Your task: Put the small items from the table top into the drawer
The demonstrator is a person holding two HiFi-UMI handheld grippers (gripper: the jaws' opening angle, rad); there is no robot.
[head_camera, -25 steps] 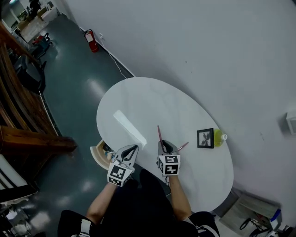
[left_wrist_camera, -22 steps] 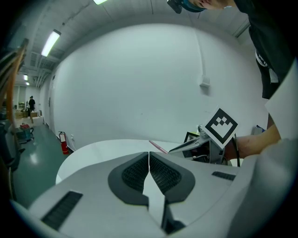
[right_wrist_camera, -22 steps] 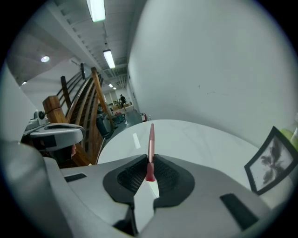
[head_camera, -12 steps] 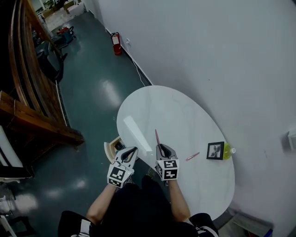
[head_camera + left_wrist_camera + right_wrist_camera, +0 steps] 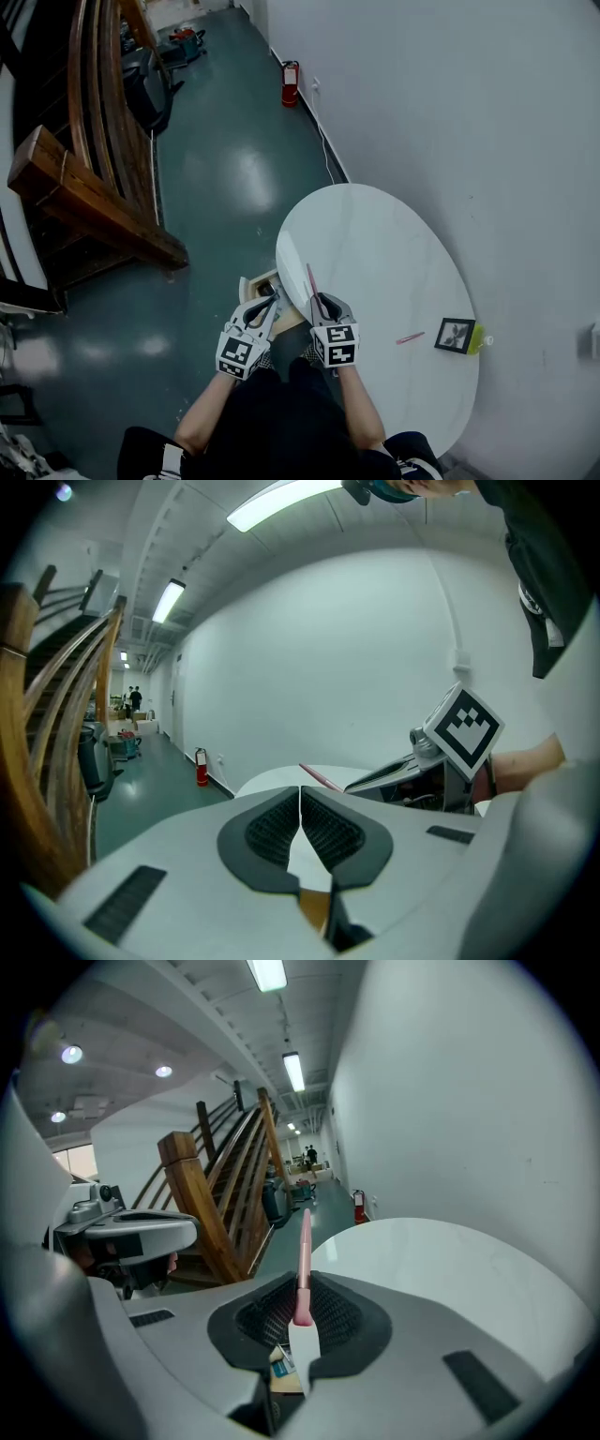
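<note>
Right gripper [image 5: 302, 1314] clamped on a slim pink pen [image 5: 304, 1246] near the open wooden drawer [image 5: 255, 283]; left gripper [image 5: 300, 823] with its jaws pressed together.

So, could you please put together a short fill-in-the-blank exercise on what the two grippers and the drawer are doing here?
1. The right gripper is shut on a pink ____.
2. The left gripper has its jaws together, with ____ between them.
3. The drawer at the edge of the white table stands ____.
Missing words: pen; nothing; open.
</note>
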